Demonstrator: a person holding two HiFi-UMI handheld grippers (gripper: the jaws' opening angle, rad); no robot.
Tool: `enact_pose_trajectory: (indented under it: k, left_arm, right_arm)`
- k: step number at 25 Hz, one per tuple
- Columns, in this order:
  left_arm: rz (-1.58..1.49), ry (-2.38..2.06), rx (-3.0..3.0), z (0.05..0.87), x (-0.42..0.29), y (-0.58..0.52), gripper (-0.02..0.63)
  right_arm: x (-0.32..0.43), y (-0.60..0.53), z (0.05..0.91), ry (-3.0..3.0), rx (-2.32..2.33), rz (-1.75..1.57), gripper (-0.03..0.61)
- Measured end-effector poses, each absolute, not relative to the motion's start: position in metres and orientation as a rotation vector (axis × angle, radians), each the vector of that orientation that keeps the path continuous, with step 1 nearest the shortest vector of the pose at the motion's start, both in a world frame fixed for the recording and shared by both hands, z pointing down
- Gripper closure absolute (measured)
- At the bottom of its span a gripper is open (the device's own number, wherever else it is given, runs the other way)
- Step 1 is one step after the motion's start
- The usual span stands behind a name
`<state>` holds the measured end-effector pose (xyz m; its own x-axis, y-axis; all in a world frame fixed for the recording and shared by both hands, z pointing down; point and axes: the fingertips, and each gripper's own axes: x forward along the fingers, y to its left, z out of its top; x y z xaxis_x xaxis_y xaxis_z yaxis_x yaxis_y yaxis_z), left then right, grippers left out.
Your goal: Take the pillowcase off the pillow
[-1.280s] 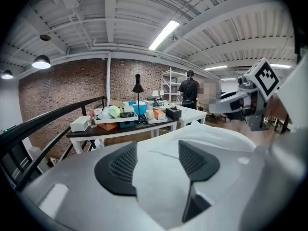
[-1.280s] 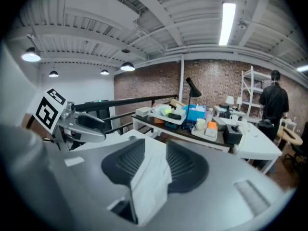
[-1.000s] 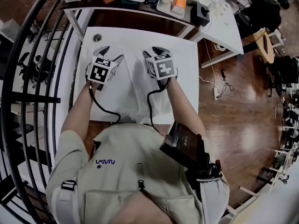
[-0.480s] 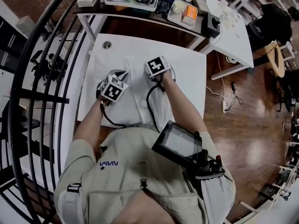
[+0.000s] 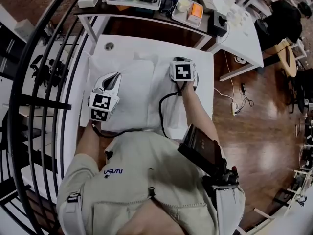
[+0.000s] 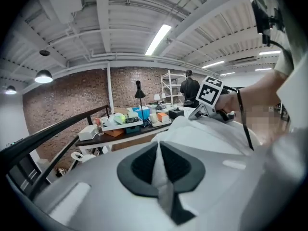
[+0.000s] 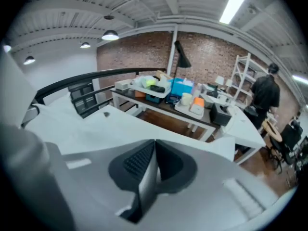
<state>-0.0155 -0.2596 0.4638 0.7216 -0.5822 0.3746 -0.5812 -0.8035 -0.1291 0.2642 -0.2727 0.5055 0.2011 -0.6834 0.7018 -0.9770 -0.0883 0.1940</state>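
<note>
Pillowcase of white cloth (image 5: 142,89), centre frame: your left gripper (image 6: 159,148) and right gripper (image 7: 155,146) have just clamped onto its fabric and pulled apart, probably starting the strip-off.

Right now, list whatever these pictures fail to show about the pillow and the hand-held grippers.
- Pillow: head view, the white pillowcase covers it; their boundary can't be told.
- Part of the pillowcase's near edge: head view, hidden by the person's torso.
- Right hand-held gripper: head view, its marker cube covers the jaws.
- Contents of the far tray: head view, too small.
</note>
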Motion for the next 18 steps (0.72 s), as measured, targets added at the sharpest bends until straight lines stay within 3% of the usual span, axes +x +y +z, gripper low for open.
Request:
enact_pose_trajectory:
  k: [6, 12, 14, 16, 18]
  left_arm:
    - [-0.633, 1.002, -2.999, 0.480, -0.031, -0.276, 0.600]
    - [-0.764, 1.010, -2.996, 0.533, 0.005, -0.306, 0.597]
    - [-0.770, 1.017, -2.992, 0.538, 0.008, -0.311, 0.587]
    - [-0.725, 1.042, -2.988, 0.530, 0.009, -0.315, 0.532]
    - [-0.637, 1.069, -2.981, 0.510, 0.009, -0.315, 0.426]
  right_arm:
    - [0.330, -0.231, 0.506, -1.531, 2.057, 0.741, 0.571]
    - [0.324, -0.234, 0.537, -1.562, 2.038, 0.676, 0.563]
    - [0.322, -0.237, 0.533, -1.606, 2.063, 0.656, 0.530]
    - [0.317, -0.238, 0.521, -1.663, 2.097, 0.632, 0.485]
    - [0.309, -0.238, 0.507, -1.718, 2.116, 0.593, 0.480]
